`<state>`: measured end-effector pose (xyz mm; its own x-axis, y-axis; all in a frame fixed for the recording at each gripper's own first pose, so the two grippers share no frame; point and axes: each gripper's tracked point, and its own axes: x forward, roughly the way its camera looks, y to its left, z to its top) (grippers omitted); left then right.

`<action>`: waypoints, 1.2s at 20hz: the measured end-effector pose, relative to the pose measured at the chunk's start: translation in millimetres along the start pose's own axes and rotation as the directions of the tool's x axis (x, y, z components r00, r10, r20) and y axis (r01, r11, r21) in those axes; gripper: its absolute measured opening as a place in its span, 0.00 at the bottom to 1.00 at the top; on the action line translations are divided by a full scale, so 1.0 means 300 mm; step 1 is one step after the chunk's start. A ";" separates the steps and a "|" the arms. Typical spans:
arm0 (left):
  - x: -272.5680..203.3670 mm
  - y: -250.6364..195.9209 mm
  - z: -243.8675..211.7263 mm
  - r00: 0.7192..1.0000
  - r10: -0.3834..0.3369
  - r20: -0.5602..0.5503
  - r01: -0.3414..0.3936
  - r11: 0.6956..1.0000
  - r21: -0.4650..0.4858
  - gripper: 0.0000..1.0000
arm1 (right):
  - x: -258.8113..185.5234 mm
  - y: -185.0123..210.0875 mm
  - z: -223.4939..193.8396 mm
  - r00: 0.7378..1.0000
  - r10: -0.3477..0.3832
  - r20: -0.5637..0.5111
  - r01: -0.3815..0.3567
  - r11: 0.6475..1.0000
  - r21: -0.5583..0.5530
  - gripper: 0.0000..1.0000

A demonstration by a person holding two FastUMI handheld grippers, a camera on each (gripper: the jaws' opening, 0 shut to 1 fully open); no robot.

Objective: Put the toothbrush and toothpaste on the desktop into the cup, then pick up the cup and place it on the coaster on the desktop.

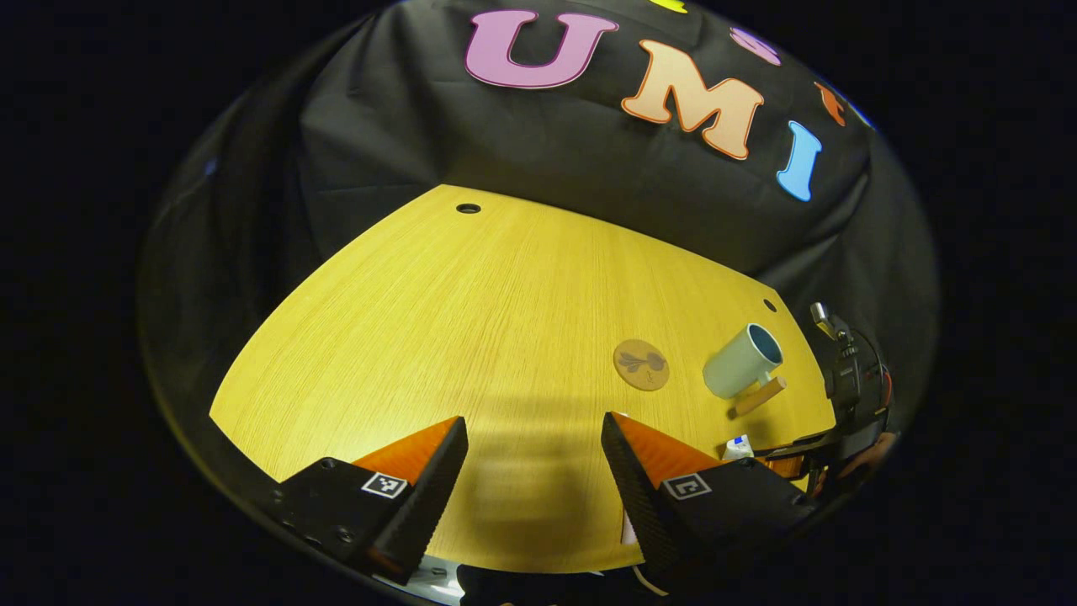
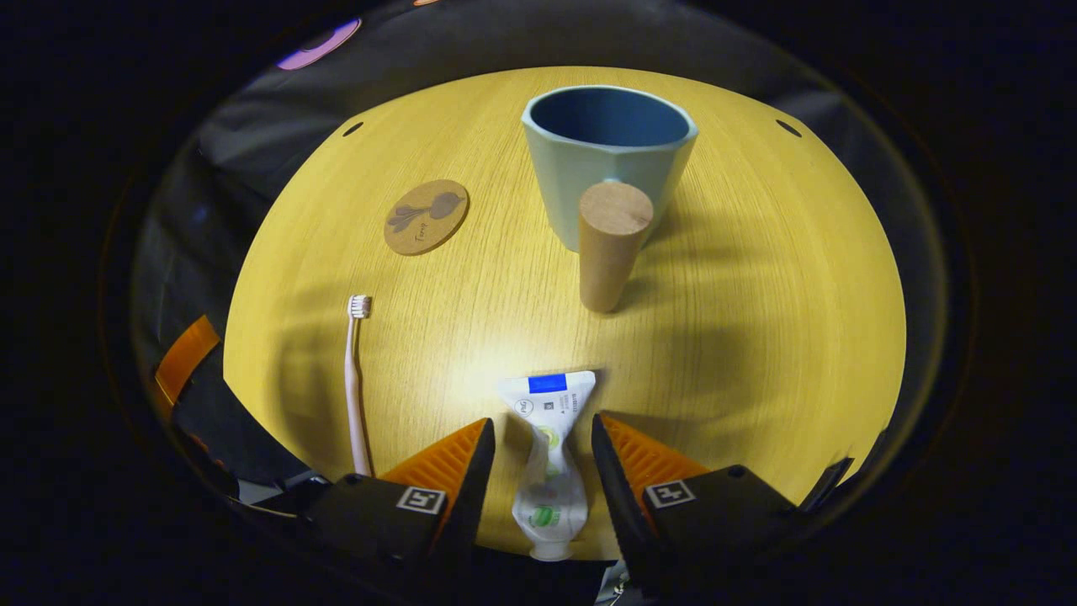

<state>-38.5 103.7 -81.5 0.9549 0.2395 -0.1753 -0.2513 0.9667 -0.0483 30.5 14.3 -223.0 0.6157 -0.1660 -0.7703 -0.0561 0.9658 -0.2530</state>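
Observation:
A white toothpaste tube (image 2: 545, 446) lies flat on the yellow desktop between the fingers of my right gripper (image 2: 543, 422), which is open, with a small gap on each side of the tube. To its left lies a pink toothbrush (image 2: 355, 387), head pointing away. Beyond stands a pale blue cup (image 2: 606, 160), its wooden handle (image 2: 610, 244) pointing toward me. The round brown coaster (image 2: 426, 216) sits left of the cup. My left gripper (image 1: 533, 421) hangs open over bare table, with the coaster (image 1: 641, 364), the cup (image 1: 745, 360) and the right gripper (image 1: 782, 459) off to its right.
The desktop (image 1: 437, 337) has small cable holes near its far corners (image 1: 468, 208) (image 2: 788, 128). Black cloth walls close in behind the table. A broad stretch of bare wood lies left of the coaster.

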 end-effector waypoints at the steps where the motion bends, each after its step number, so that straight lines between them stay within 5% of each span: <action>1: 0.000 0.000 -0.001 1.000 0.001 -0.003 -0.001 1.000 0.005 0.93 | 0.006 0.002 -0.006 1.000 0.000 -0.008 0.000 1.000 0.001 0.59; 5: 0.006 0.010 -0.012 1.000 0.003 -0.016 -0.002 1.000 0.021 0.93 | 0.014 -0.002 -0.017 0.999 -0.015 -0.030 0.015 1.000 -0.002 0.52; 7: 0.011 0.011 -0.019 1.000 0.000 -0.023 0.001 1.000 0.021 0.94 | 0.018 -0.012 -0.012 0.999 -0.028 -0.026 0.029 1.000 0.004 0.33; 11: 0.012 0.011 -0.031 0.999 -0.009 -0.037 0.010 1.000 0.028 0.94 | 0.023 -0.019 -0.022 0.998 -0.024 -0.066 0.028 0.997 0.072 0.21; 24: 0.064 -0.125 -0.164 0.959 -0.057 -0.279 0.098 0.986 0.135 0.94 | 0.020 -0.021 -0.021 0.999 0.032 0.007 -0.033 0.989 0.146 0.14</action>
<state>-18.5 67.6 -131.3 0.8858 0.1495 -0.4394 -0.1330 0.9888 0.0683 29.7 6.1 -229.8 0.6191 -0.1334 -0.7739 0.0390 0.9895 -0.1394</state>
